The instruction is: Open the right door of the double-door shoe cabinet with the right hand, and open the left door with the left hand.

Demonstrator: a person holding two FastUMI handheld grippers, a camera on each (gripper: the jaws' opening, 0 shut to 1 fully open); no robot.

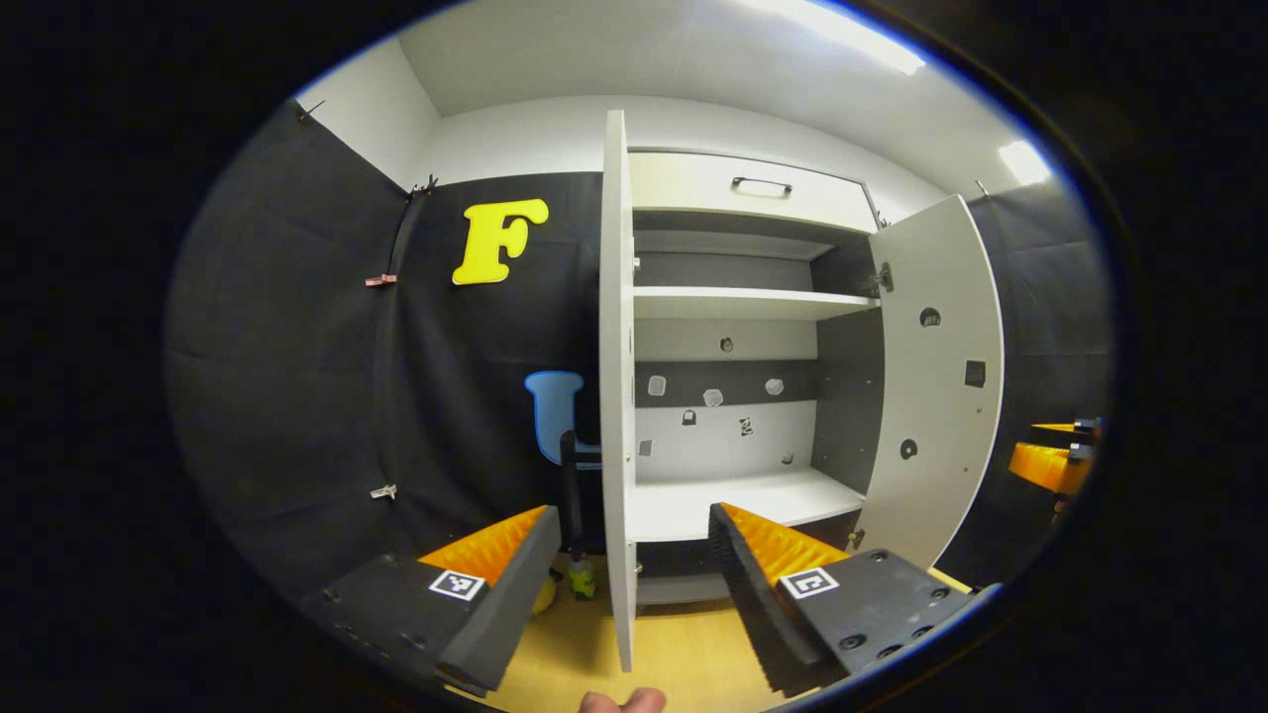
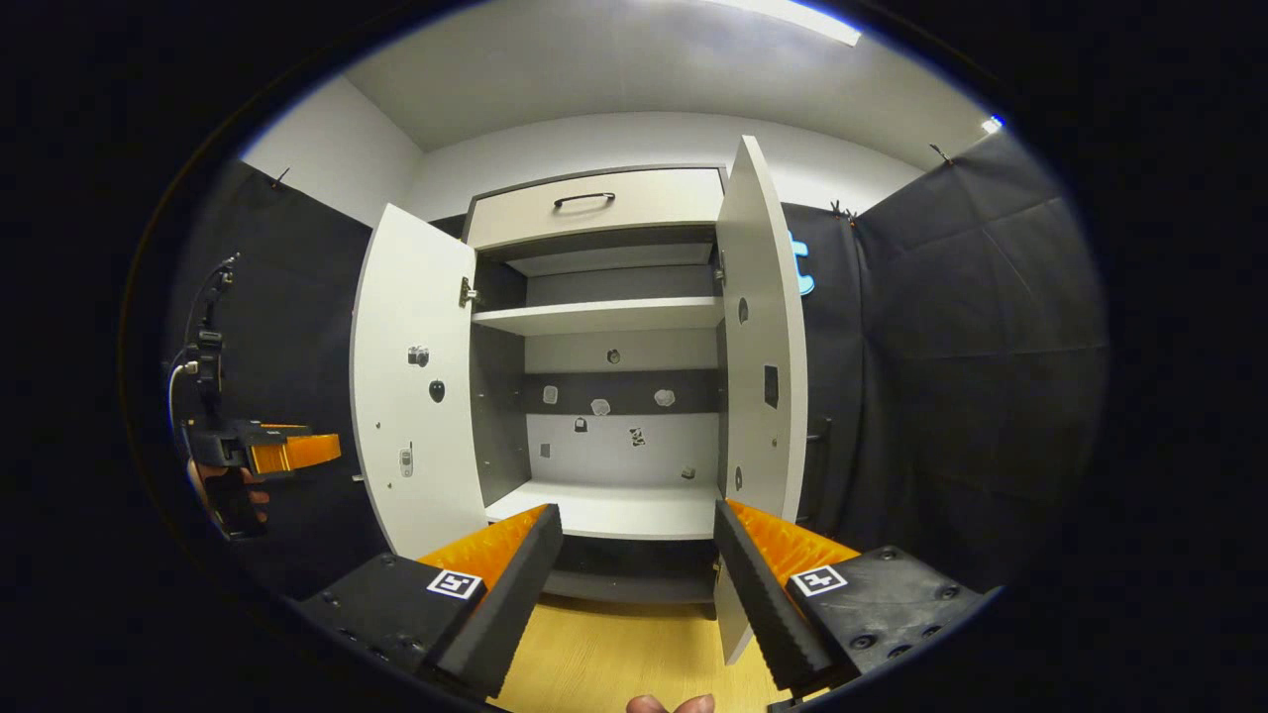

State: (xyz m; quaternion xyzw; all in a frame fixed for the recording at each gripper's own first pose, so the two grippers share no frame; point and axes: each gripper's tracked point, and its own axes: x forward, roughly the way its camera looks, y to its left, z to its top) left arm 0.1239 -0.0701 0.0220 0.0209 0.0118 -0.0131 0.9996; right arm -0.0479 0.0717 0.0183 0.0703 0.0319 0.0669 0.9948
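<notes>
Both the left door [image 1: 616, 396] and right door [image 2: 761, 327] of the shoe cabinet [image 2: 594, 203] stand swung open, stiff light panels best taken by their free edges (hinges swing easily, I judge), while the left gripper [image 1: 634, 555] and right gripper [image 2: 639, 555] gape wide, holding nothing.

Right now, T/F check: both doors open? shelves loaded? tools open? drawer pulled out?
1. Both cabinet doors stand open: left door, right door. True.
2. The shelves hold shoes. False: the upper shelf and lower shelf are bare.
3. The right tool is clamped on the right door. False: its fingers are spread, gripping nothing.
4. The left tool is open. True.
5. The top drawer is pulled out. False: it looks shut.
</notes>
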